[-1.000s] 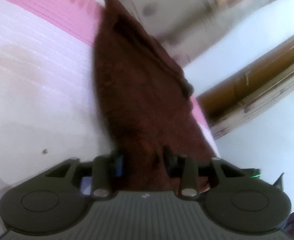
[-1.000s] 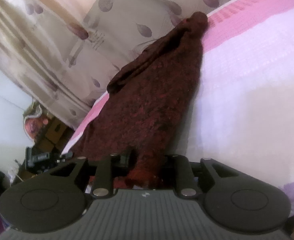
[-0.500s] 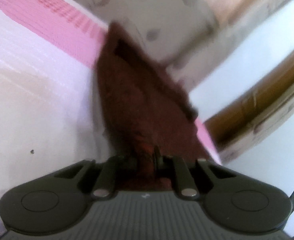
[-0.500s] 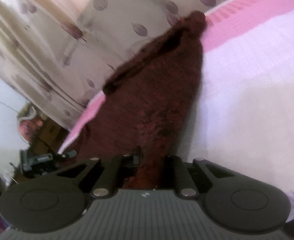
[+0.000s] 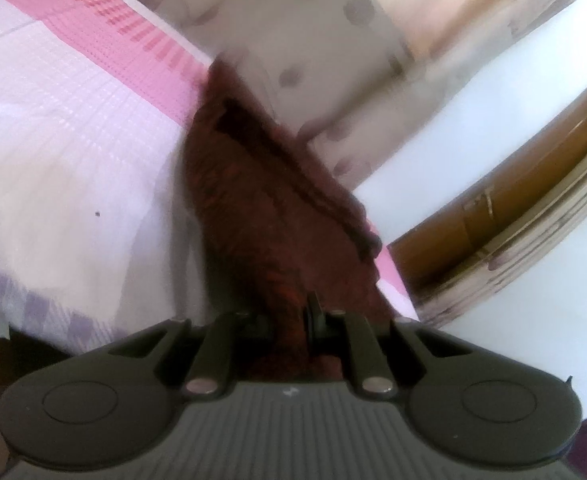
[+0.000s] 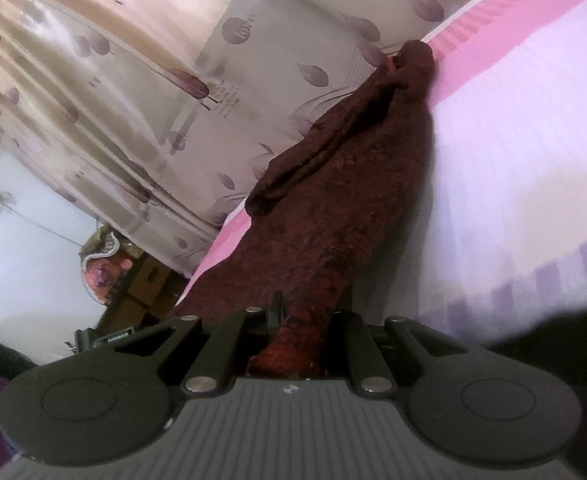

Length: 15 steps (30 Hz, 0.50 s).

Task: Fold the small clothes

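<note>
A dark maroon knitted garment [image 5: 261, 208] lies stretched along the edge of a pink and white bed [image 5: 65, 148]. My left gripper [image 5: 289, 320] is shut on one end of it, the cloth bunched between the jaws. In the right wrist view the same garment [image 6: 353, 208] runs from the jaws up to the far bed edge [image 6: 513, 128]. My right gripper [image 6: 303, 320] is shut on its other end. The garment hangs taut between both grippers, partly lifted off the bed.
A beige curtain with purple leaf prints [image 6: 141, 92] hangs behind the bed. A wooden door frame [image 5: 513, 216] and white wall stand to the right in the left wrist view. Cluttered furniture [image 6: 125, 280] sits low beside the bed.
Both grippers have pulled back and lifted, drawing the garment tighter. The left jaws have closed further on the cloth. More of the bed's front edge shows now.
</note>
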### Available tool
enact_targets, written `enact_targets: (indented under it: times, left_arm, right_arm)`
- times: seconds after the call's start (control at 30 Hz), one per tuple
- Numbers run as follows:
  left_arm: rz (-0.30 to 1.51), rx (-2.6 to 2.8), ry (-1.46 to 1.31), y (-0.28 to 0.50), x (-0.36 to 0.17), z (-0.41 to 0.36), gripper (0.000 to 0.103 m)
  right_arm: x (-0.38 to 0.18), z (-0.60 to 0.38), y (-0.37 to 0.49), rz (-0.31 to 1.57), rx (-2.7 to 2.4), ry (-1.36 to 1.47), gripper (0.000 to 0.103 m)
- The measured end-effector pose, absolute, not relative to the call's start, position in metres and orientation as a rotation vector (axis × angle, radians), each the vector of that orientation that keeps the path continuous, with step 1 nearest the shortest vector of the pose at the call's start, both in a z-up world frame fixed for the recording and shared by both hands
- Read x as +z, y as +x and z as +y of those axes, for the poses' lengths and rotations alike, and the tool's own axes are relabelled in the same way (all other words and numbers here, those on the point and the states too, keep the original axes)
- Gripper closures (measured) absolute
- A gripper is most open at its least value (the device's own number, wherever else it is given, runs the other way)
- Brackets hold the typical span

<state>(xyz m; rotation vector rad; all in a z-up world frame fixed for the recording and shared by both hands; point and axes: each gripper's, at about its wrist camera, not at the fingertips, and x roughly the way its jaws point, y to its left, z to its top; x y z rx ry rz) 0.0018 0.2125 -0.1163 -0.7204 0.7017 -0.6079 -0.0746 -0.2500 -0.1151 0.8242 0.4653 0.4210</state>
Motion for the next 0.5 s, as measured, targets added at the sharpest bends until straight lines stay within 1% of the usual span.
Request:
enact_targets:
  times: [0.13, 0.27, 0.5]
  left_arm:
    - [0.67, -0.622, -0.804, -0.004, -0.101, 0.22, 0.09]
    - [0.593, -0.622, -0.832, 0.015, -0.072, 0.222, 0.09]
    - [0.485, -0.628, -0.709, 0.093, -0.019, 0.196, 0.09]
  right_arm:
    - [-0.104, -0.251, -0.09, 0.452, 0.439, 0.871, 0.09]
    - [-0.077, -0.26, -0.084, 0.405, 0.454, 0.894, 0.09]
    - [-0.027, -0.288, -0.01, 0.332, 0.48, 0.882, 0.09]
